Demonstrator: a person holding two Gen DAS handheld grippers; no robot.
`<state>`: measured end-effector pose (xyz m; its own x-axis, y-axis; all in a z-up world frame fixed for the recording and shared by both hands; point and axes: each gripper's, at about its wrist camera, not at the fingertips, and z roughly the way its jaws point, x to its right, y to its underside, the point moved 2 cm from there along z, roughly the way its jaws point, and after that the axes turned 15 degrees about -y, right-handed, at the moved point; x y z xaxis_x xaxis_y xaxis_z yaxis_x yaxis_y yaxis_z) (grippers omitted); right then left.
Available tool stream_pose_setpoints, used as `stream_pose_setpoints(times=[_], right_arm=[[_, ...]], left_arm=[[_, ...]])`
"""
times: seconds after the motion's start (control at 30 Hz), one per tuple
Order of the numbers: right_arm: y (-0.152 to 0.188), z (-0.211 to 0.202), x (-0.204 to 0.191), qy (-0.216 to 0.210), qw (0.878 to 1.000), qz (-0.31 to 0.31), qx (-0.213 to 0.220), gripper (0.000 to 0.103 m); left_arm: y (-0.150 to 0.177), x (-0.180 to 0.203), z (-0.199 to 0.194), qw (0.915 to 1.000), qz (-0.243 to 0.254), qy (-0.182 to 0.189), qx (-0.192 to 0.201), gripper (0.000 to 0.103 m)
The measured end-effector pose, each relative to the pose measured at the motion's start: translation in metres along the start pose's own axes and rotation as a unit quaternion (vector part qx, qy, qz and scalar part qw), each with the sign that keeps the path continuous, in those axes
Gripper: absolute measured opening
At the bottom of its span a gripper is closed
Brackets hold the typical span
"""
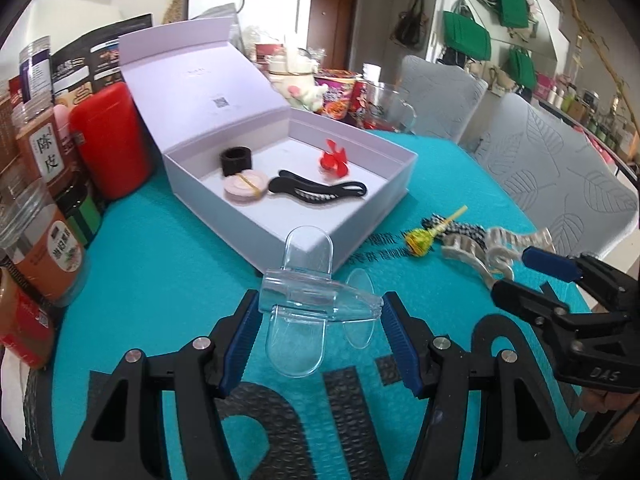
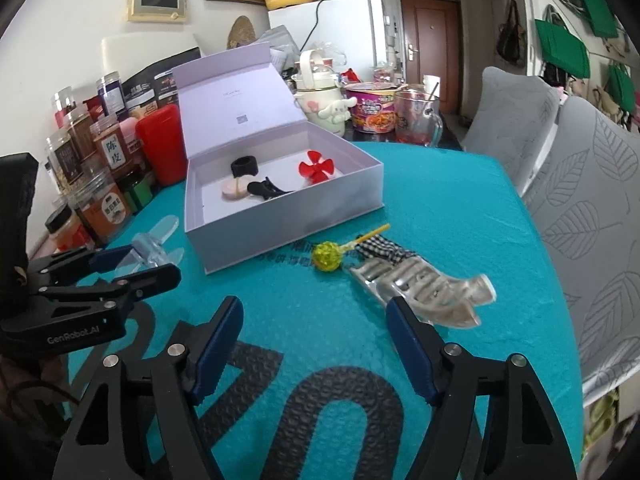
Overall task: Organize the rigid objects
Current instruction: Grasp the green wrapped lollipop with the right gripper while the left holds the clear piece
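Note:
My left gripper is shut on a clear plastic toy plane, its blue pads pressing on nose and tail, just in front of the open lilac box. In the box lie a black ring, a pink round case, a black hair clip and a red propeller. My right gripper stands open over the teal mat. Its right fingertip is at the near edge of a silvery claw clip; nothing is pinched between its pads. A green lollipop and a checked cloth piece lie beside the clip.
Jars and a red canister line the table's left edge. Behind the box stand a cream pot, a noodle cup and a glass mug. Grey chairs stand to the right. The mat is bare right of the box.

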<state>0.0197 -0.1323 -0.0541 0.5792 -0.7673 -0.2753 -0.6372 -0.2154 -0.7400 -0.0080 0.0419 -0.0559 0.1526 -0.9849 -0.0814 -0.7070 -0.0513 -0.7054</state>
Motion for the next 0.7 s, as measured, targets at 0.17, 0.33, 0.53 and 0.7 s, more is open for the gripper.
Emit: stream_pose_setpoints(times=[0.17, 0.33, 0.53, 0.7], right_arm=[[-0.016, 0.028, 0.000, -0.005, 1.000, -0.005, -0.020, 0.074], [-0.024, 0.052, 0.001, -0.016, 0.999, -0.002, -0.037, 0.070], [-0.029, 0.077, 0.014, 0.005, 0.999, 0.012, -0.051, 0.059], [-0.035, 0.089, 0.015, 0.026, 0.998, -0.003, -0.062, 0.057]], left_arm=[[-0.013, -0.013, 0.000, 0.9997, -0.013, -0.013, 0.013, 0.061], [-0.022, -0.018, 0.003, 0.9996, -0.018, -0.011, 0.020, 0.061], [-0.027, -0.020, 0.013, 0.9997, -0.019, -0.004, 0.017, 0.061], [-0.028, -0.022, 0.019, 0.9997, -0.023, -0.001, 0.012, 0.061]])
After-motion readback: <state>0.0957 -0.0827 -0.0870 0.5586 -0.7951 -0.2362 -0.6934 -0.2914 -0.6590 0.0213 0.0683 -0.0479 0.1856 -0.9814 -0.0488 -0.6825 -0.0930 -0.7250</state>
